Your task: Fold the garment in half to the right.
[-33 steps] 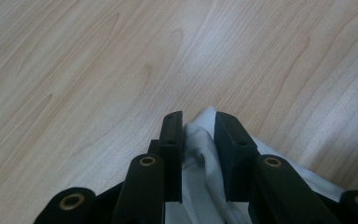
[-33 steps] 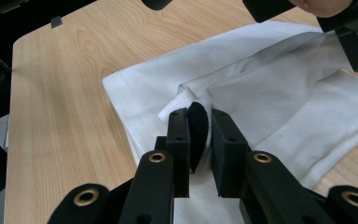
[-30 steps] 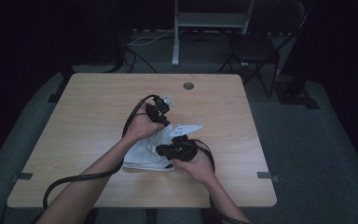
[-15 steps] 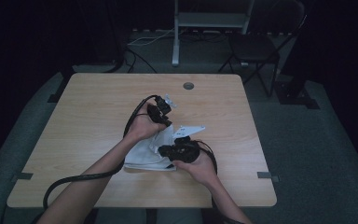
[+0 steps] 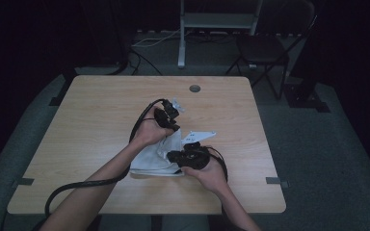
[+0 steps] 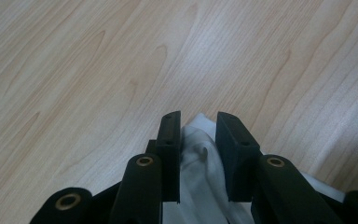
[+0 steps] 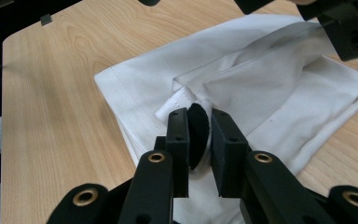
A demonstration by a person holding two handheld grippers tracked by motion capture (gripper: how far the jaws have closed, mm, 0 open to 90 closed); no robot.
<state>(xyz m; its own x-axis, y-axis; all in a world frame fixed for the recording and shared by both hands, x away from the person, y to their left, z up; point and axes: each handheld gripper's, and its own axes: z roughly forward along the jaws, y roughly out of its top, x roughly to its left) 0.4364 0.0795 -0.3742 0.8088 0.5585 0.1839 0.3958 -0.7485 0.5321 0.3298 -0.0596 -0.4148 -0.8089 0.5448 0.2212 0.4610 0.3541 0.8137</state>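
— Dark room all around, with a pale wooden table [image 5: 91, 144] lit in the middle and a chair [image 5: 265, 48] standing behind it. What lies on the wood?

— A white cloth [image 5: 149, 159], folded, on the near half of the table, between the person's two hands.

— Start from the left. What is the left gripper [image 5: 167, 118] doing?

— It sits at the cloth's far edge. In the left gripper view its two jaws clamp a bunched fold of the cloth [image 6: 200, 158]; the fabric fills the gap between them and pokes out past the tips, with bare wood beyond.

— And the right gripper [image 5: 189, 156]?

— It sits at the cloth's near right edge. In the right gripper view its jaws are pressed onto a hemmed corner of the cloth [image 7: 186, 100], with a dark round piece between them; I cannot tell what that piece is.

— What does that view add?

— The stitched hem, and a layer of cloth [image 7: 261, 60] lifted off the folded stack toward the left gripper [image 7: 349, 28] at top right. From the high view those folds are too small to read, yet it alone gives both forearms and the trailing cable [image 5: 86, 185].
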